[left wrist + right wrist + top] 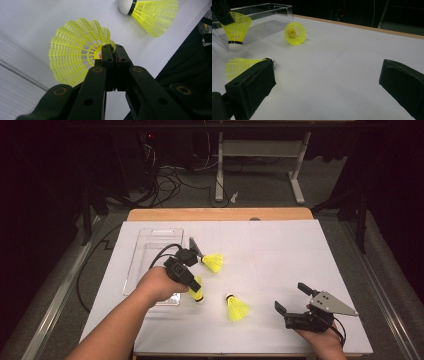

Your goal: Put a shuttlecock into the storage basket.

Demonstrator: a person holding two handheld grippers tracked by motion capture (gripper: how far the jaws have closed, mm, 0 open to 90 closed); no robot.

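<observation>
Well, a white sheet [280, 260] covers the wooden table [220, 214]; cables [165, 182] trail over the dim grey floor behind; the left gripper [112, 51] pinches a yellow shuttlecock's [75, 52] skirt just beside the clear tray [150, 240]; two more shuttlecocks [237, 308] lie on the sheet; the right gripper [292, 297] rests near the table's front edge, jaws spread.
</observation>
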